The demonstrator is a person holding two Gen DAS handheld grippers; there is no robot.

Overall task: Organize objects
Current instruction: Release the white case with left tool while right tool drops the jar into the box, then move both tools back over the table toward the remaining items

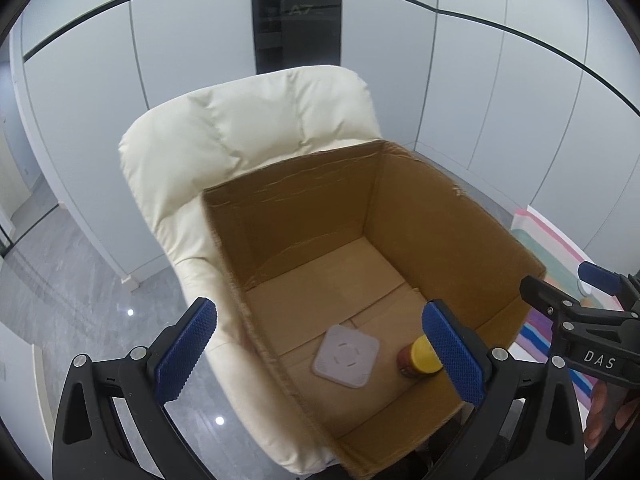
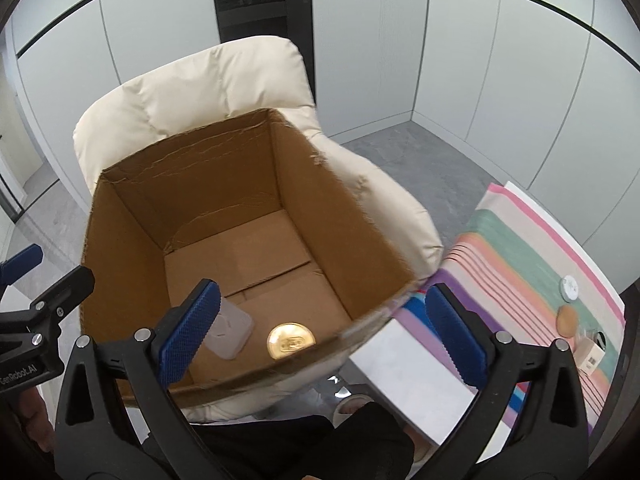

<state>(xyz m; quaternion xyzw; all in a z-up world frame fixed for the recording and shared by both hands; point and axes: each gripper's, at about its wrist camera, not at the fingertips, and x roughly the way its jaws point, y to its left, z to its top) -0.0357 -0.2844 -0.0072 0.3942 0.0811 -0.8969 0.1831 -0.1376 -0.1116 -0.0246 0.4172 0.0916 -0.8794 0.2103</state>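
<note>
Cardboard box (image 2: pixel 224 208) on a cream armchair (image 2: pixel 192 92) already holds a yellow-lidded jar (image 2: pixel 291 340) and a white square device (image 1: pixel 346 357). Both the left gripper (image 1: pixel 320 356) and right gripper (image 2: pixel 324 336) hover spread wide, holding nothing. On the striped tabletop (image 2: pixel 520 240) wait a white round disc (image 2: pixel 570 288), a tan round piece (image 2: pixel 567 320) and a small carton (image 2: pixel 592 354), all probably light, rigid, best pinched across their sides.
</note>
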